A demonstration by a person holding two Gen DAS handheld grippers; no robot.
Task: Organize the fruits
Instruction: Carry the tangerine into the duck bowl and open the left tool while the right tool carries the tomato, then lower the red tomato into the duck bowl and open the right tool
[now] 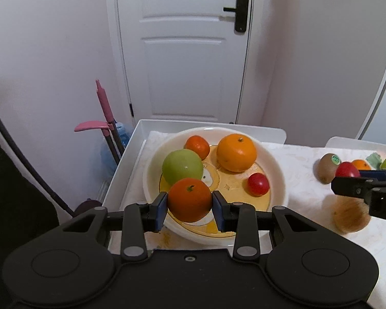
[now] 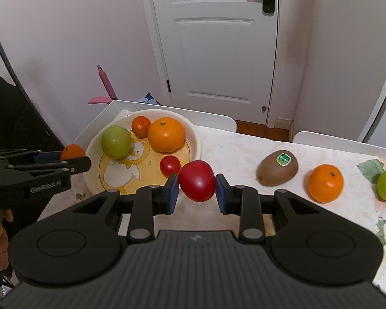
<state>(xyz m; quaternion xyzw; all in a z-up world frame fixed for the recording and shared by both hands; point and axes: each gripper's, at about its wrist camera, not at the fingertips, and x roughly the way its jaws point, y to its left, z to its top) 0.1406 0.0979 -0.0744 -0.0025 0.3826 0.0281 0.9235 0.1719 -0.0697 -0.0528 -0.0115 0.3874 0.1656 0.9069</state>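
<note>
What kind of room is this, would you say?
Most likely a room in a home: a white panelled door with a black lever lock, a pink dustpan against the wall, and a cloth-covered table holding fruit.

Both wrist views: close, angled down over table (image 2: 244, 149) toward white door (image 1: 182, 51). Left view sits over plate (image 1: 151, 170); right view further right. Shared: plate, door, kiwi (image 2: 277, 168).

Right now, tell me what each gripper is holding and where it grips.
The left gripper clamps a small orange by its two sides, above the plate. The right gripper clamps a red fruit the same way, by its sides.
</note>
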